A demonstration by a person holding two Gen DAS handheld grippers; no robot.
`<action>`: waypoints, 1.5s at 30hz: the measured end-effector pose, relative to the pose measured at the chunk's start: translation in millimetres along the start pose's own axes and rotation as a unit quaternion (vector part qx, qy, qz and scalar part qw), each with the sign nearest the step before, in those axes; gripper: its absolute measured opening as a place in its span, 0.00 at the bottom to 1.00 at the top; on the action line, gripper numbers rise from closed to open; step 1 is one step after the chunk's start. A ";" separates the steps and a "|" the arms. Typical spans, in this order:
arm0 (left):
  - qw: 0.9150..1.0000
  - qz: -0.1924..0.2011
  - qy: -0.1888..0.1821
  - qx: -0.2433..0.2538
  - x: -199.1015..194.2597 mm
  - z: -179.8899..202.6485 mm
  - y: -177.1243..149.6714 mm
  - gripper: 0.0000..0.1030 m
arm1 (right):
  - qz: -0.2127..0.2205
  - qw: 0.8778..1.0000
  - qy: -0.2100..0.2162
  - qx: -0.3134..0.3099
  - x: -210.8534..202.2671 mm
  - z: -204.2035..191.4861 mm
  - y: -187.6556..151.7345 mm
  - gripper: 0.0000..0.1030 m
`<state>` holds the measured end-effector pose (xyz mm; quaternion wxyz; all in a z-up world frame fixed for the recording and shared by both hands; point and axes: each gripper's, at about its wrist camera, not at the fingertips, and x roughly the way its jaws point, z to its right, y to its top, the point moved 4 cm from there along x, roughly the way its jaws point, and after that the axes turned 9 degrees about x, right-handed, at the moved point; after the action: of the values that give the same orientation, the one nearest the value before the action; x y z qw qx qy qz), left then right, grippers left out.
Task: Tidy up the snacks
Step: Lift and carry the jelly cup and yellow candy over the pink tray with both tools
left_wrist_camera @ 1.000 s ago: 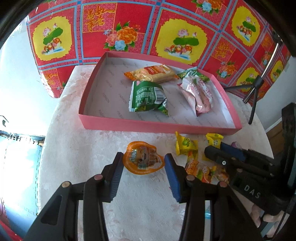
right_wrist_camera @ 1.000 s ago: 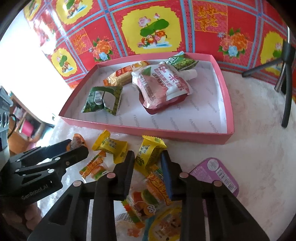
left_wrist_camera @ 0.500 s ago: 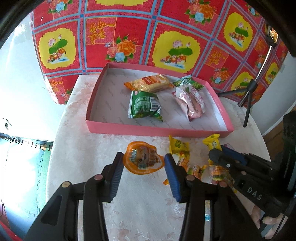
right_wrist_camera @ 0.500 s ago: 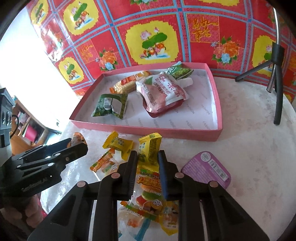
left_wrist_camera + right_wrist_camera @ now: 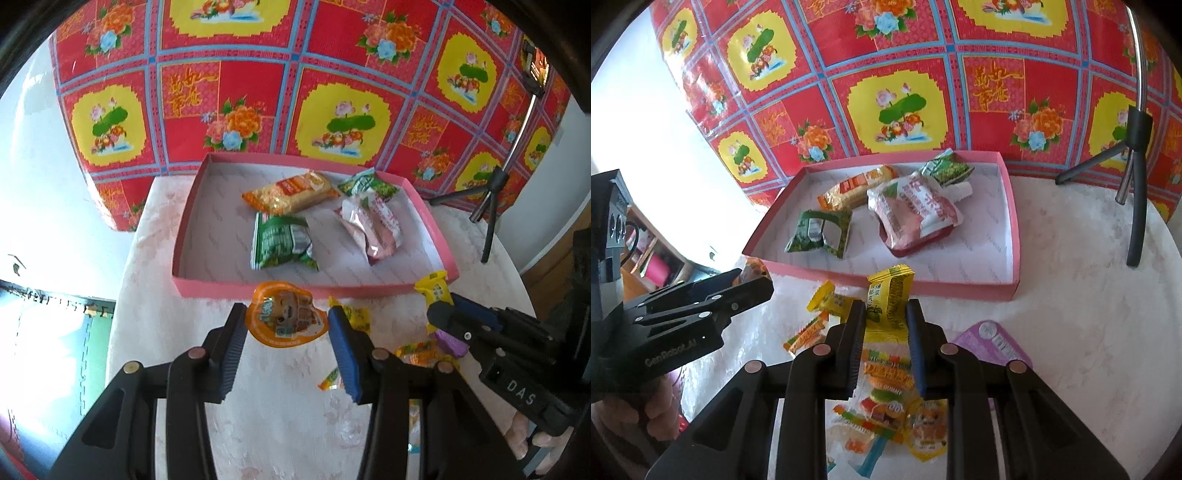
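Note:
A pink tray sits on the white table and holds several snacks: an orange packet, a green packet and a pink pouch. My left gripper is shut on an orange jelly cup and holds it above the table, near the tray's front wall. My right gripper is shut on a yellow snack packet, lifted off the table just before the tray. The right gripper also shows in the left wrist view.
Loose small snacks lie on the table below my right gripper. A yellow candy and a purple-lidded cup lie beside them. A black tripod stands at the right. A red patterned cloth hangs behind.
Both grippers have risen and moved toward the tray, each carrying its snack. The yellow packet has come up off the pile.

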<state>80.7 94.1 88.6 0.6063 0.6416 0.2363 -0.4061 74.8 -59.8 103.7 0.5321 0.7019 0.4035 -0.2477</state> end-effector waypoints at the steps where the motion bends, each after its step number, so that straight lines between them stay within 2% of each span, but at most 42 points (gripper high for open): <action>1: 1.000 0.001 0.000 0.000 0.6 -0.7 2.4 0.46 | 0.001 1.000 -0.001 -0.001 -0.1 -0.1 2.1 0.23; 17: 0.999 0.019 0.026 0.013 20.2 -14.7 55.3 0.46 | 0.009 1.000 -0.010 -0.004 15.4 15.1 47.2 0.23; 27: 0.999 0.021 0.041 0.014 47.7 -27.8 84.8 0.46 | 0.009 1.000 -0.018 -0.002 31.3 27.4 67.3 0.23; 45: 0.998 0.000 0.056 0.001 103.0 -50.1 106.2 0.46 | 0.011 0.999 -0.032 -0.003 54.6 36.3 89.7 0.23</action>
<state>234.5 107.0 64.4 0.5913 0.6638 0.2698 -0.3699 182.4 -87.3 99.0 0.5498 0.6964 0.3793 -0.2624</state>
